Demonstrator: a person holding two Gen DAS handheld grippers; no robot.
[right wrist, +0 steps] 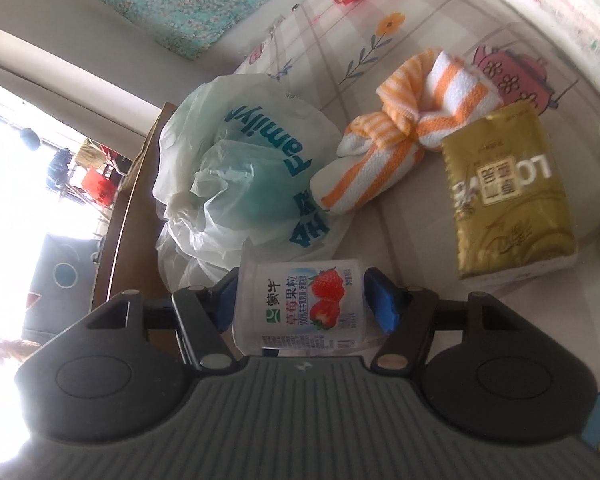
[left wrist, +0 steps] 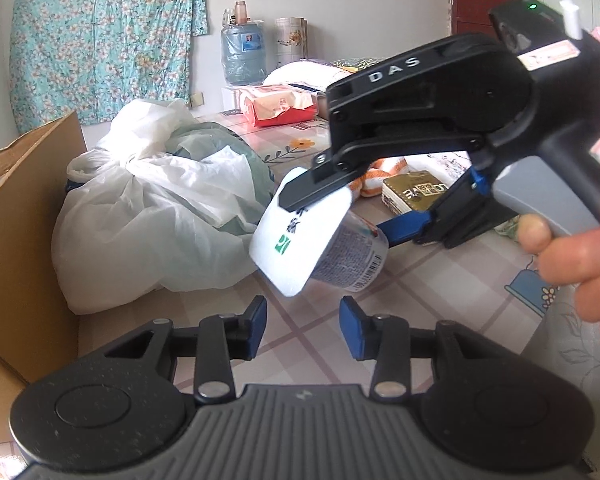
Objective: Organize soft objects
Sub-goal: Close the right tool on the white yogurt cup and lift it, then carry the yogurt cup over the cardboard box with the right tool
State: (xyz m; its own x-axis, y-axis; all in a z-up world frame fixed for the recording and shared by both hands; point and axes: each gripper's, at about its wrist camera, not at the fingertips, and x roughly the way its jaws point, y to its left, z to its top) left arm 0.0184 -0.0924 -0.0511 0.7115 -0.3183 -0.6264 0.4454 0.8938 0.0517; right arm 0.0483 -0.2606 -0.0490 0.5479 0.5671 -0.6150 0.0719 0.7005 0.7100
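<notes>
Carrying step, by the look of it: right gripper [right wrist: 300, 300] clamped on the yogurt cup [right wrist: 300, 304], held above the table [left wrist: 440, 276]; left gripper [left wrist: 303, 322] narrow, empty. Farther, plastic bags [left wrist: 148, 216] at the left edge beside the cardboard box [left wrist: 24, 200]. Next: clear setting-down spot needed.

Both wrist views close, angled down; share plastic bag [left wrist: 148, 216], table [left wrist: 300, 336].

Cardboard box [left wrist: 24, 216] cut off left.
</notes>
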